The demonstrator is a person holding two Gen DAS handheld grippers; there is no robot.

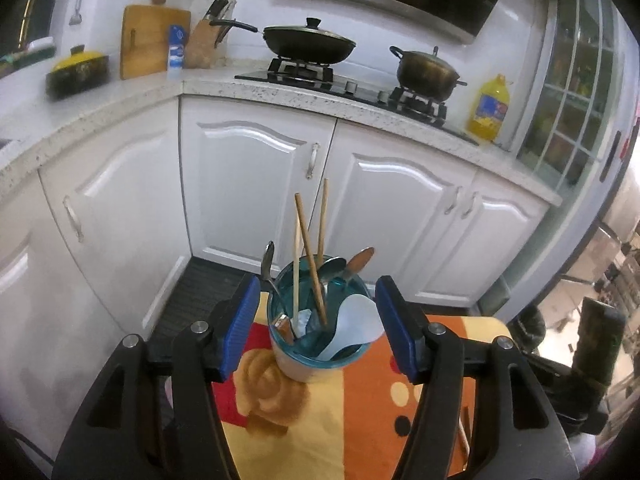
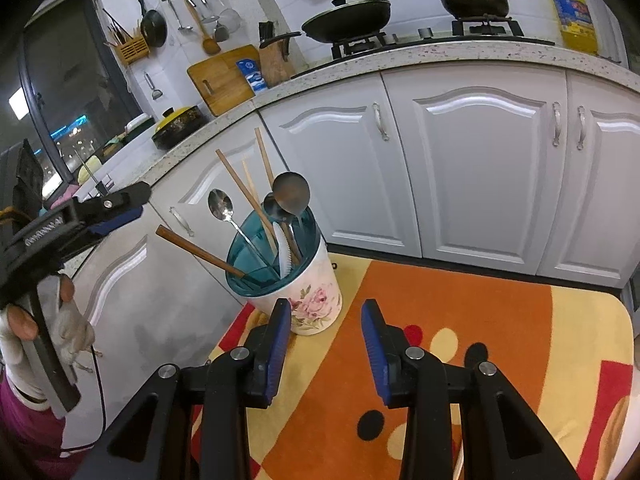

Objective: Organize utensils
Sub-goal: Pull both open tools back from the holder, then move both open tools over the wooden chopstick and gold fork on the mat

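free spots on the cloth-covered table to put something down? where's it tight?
Free: the orange and yellow tablecloth right of the floral utensil holder, out to the table's far right corner, with only the open right gripper over it. Tight: the holder's rim, bristling with chopsticks and spoons, and its left side, where the open left gripper hovers near the cabinet doors.

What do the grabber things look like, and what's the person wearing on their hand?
Both grabbers are black plastic with silver round bolts and two fingers tipped with ribbed blue pads. That goes for the left gripper and the right gripper. The hand holding the left one wears a white knitted glove, with a magenta sleeve below it. A thin black cable hangs beside it.
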